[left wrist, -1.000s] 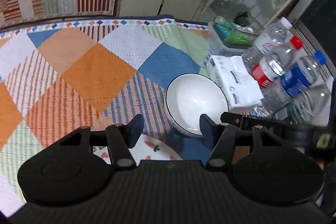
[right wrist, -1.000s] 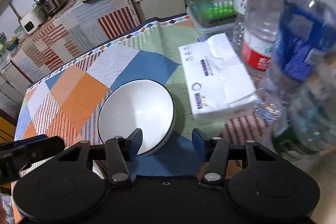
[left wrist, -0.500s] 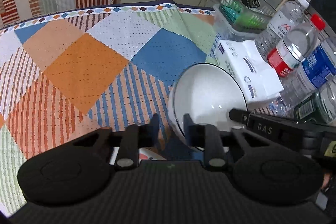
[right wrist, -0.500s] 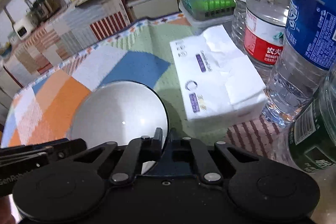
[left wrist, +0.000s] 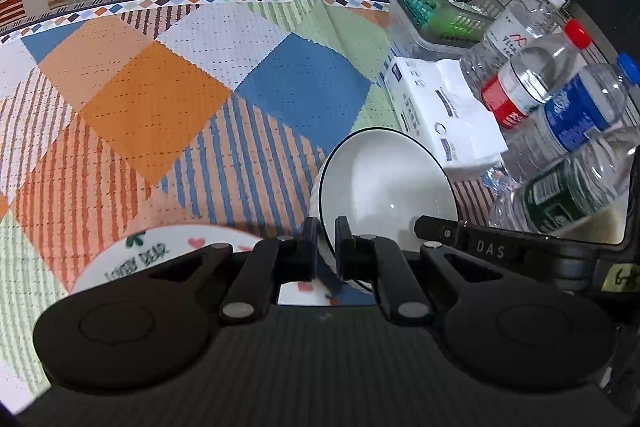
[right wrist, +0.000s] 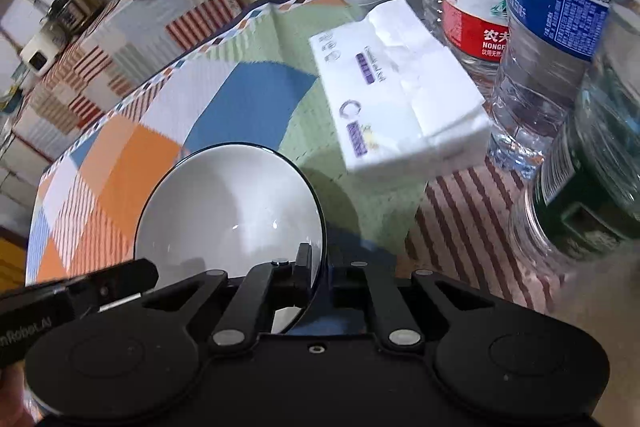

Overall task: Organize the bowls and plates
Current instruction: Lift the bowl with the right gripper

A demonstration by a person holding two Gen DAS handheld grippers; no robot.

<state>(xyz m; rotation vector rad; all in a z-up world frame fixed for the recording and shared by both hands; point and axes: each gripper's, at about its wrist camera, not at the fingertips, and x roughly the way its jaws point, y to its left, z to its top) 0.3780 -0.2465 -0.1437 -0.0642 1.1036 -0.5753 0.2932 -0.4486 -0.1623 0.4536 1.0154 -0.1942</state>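
Observation:
A white bowl [left wrist: 384,179] with a thin dark rim is lifted and tilted above the patchwork tablecloth. My left gripper [left wrist: 326,231] is shut on its left rim. My right gripper [right wrist: 320,259] is shut on its right rim, and the bowl [right wrist: 228,211] fills the lower left of the right wrist view. A white plate [left wrist: 160,251] with hearts and lettering lies on the cloth below the left gripper, partly hidden by it.
A white tissue pack [left wrist: 444,111] lies just right of the bowl. Several water bottles [left wrist: 552,75] stand at the table's right edge, very close in the right wrist view [right wrist: 560,3]. A plastic basket [left wrist: 440,15] sits behind them. A kitchen counter runs behind the table.
Both grippers were open one second ago; they have closed on opposite sides of the bowl's rim. The bowl has come up off the cloth and tilted.

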